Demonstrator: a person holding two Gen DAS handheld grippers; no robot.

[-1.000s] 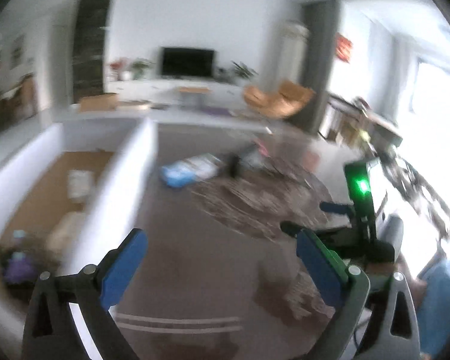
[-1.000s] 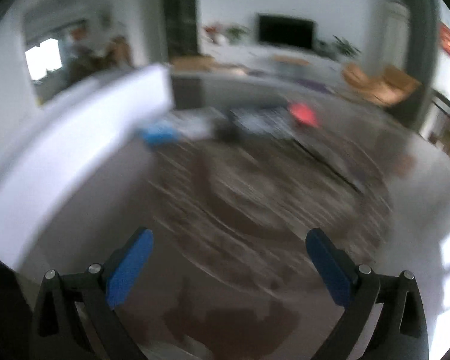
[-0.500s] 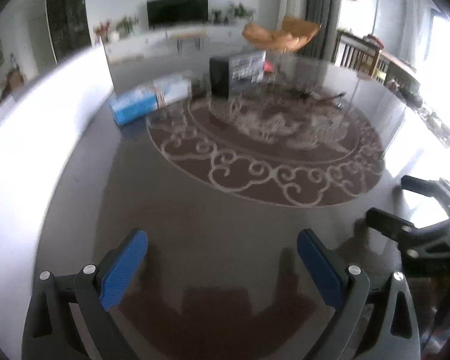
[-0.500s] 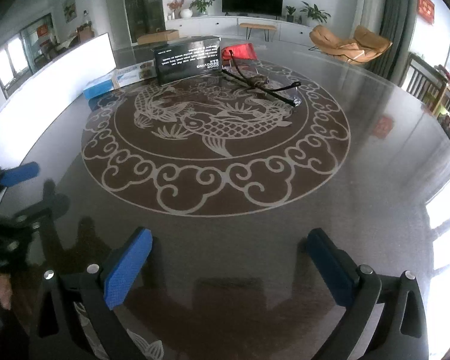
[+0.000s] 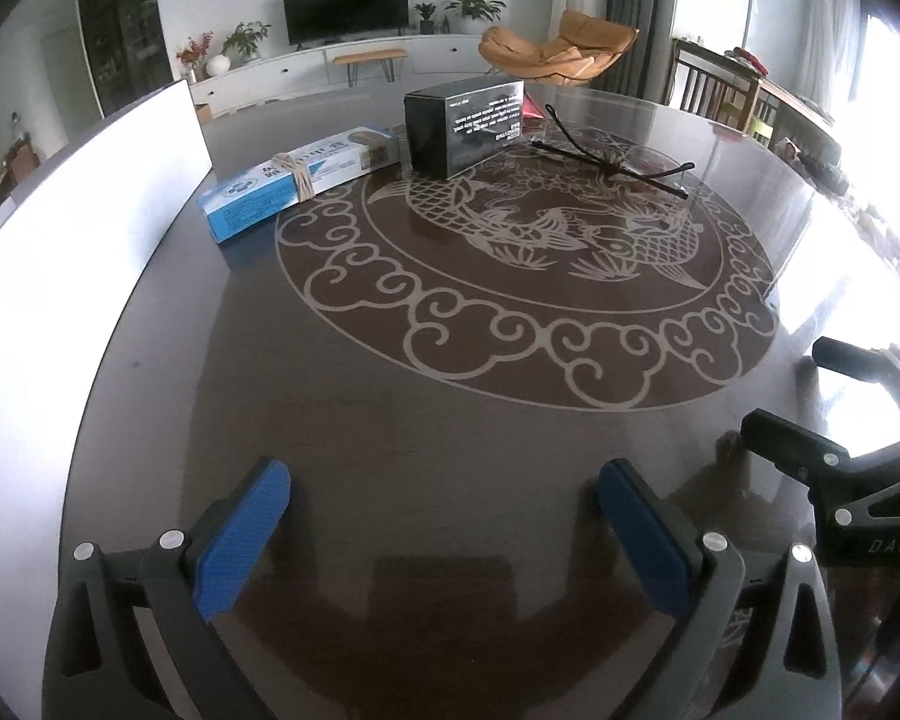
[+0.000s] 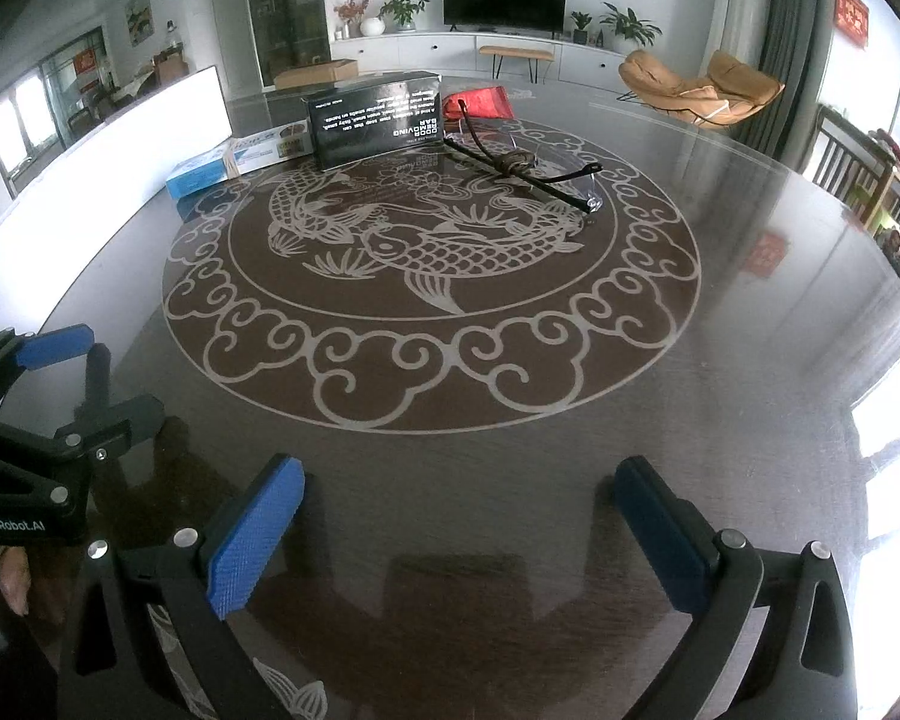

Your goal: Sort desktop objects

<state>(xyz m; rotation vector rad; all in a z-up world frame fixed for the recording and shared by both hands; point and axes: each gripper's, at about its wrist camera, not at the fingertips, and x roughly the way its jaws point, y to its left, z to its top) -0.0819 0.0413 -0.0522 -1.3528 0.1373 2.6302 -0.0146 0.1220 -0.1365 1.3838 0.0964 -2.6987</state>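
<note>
Both my left gripper (image 5: 444, 516) and right gripper (image 6: 459, 510) gape empty near the dark round table's (image 6: 750, 420) front edge; the stiff, probably light black cardboard box (image 6: 375, 120) at its far edge suits gripping across its narrow sides.

Items counted on the counter (image 6: 750, 360): one black box (image 6: 375, 120) with white lettering; one long blue-and-white carton (image 5: 294, 180) bound by a rubber band; one pair of clear glasses (image 6: 528, 171) with black arms; one red packet (image 6: 480, 102), partly hidden behind the black box. One white panel (image 5: 78, 210) stood along the counter's left edge. Two grippers were in view, the left gripper (image 5: 444, 531) and the right gripper (image 6: 459, 531), each with two blue pads. The counter bore one round fish-and-cloud pattern (image 6: 432, 276).
</note>
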